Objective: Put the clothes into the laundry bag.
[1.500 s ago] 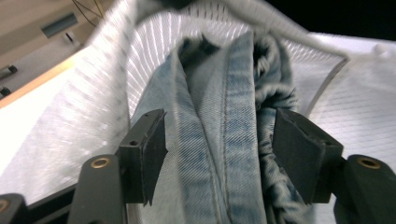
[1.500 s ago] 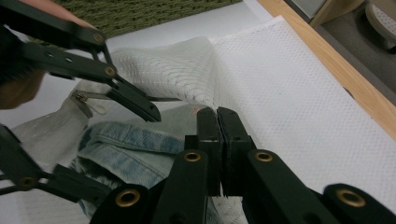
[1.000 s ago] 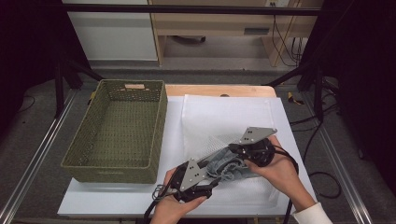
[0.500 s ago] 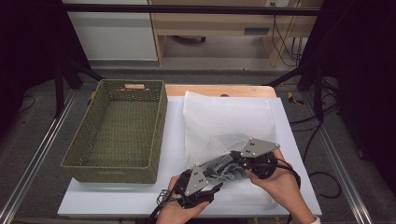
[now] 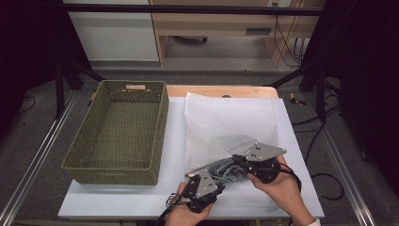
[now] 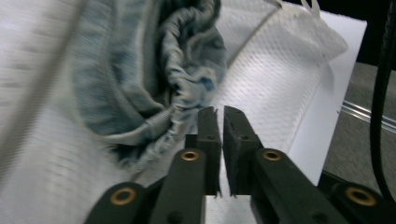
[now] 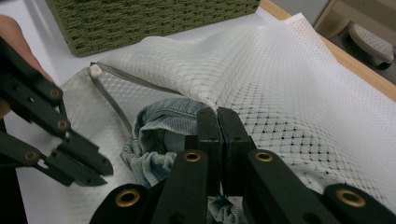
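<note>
Denim garment, faded blue, bunched and gathered, lies in the mouth of a white mesh laundry bag on the white table top. In the left gripper view the garment sits just ahead and to the left of the jaws, mesh under it and around it.

Right gripper: jaws closed together, pinching a fold of the upper mesh layer at the bag's opening; the mesh rises to a peak at the tips, and the garment lies directly below and just left of them. In the high view this gripper is held by the person's right hand, at the near edge of the bag.

Left gripper: jaws have just been closing and now stand almost together, a narrow slit between them; whether mesh is caught there cannot be told. The tips rest at the garment's ribbed hem, on the lower mesh layer. In the high view it sits near the table's front edge, just left of the right gripper.

Green woven basket: well to the left of both grippers, beside the bag.
</note>
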Demonstrator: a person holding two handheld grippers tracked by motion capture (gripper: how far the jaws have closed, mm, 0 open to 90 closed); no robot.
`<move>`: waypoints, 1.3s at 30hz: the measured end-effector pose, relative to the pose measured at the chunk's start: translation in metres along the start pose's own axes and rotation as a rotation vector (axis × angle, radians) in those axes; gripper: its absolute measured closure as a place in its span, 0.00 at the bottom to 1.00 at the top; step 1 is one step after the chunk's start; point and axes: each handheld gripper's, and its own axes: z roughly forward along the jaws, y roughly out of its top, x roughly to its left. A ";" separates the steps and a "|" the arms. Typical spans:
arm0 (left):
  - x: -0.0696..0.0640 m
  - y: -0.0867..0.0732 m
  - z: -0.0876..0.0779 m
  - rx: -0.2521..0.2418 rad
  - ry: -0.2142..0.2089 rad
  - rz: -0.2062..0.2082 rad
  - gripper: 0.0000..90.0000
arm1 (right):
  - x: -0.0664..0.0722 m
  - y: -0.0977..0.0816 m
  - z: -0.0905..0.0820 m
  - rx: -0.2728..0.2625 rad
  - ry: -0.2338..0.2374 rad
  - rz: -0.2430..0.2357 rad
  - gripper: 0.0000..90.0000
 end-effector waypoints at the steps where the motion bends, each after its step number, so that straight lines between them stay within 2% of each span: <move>1: 0.000 0.000 0.004 0.020 -0.001 -0.001 0.99 | 0.000 0.000 0.001 0.000 0.001 0.000 0.99; 6: 0.003 0.001 0.019 0.060 -0.006 -0.035 1.00 | -0.001 0.000 0.001 -0.002 0.000 0.007 0.99; 10: 0.006 0.005 0.028 0.068 0.026 -0.041 1.00 | -0.002 -0.002 0.002 0.005 0.000 0.008 0.99; 13: 0.007 0.010 0.034 0.078 0.062 -0.015 1.00 | -0.002 -0.003 0.002 0.008 0.001 0.015 0.99; 18: 0.012 0.015 0.043 0.087 0.071 -0.027 1.00 | -0.001 -0.003 0.002 0.008 0.003 0.013 0.99; 23: 0.019 0.017 0.047 0.092 0.100 -0.025 1.00 | -0.002 -0.004 0.002 0.013 0.004 0.014 0.99; 26: 0.026 0.018 0.049 0.079 0.111 -0.051 1.00 | -0.002 -0.004 0.003 0.027 0.000 0.010 0.99; 29: 0.028 0.022 0.051 0.078 0.120 -0.057 1.00 | -0.002 -0.006 0.005 0.037 -0.005 0.012 0.99; 34: 0.028 0.024 0.054 0.088 0.136 -0.045 1.00 | -0.002 -0.010 0.008 0.047 -0.006 0.014 0.99; 39: 0.030 0.026 0.055 0.087 0.154 -0.054 1.00 | -0.001 -0.014 0.008 0.054 -0.010 0.015 0.99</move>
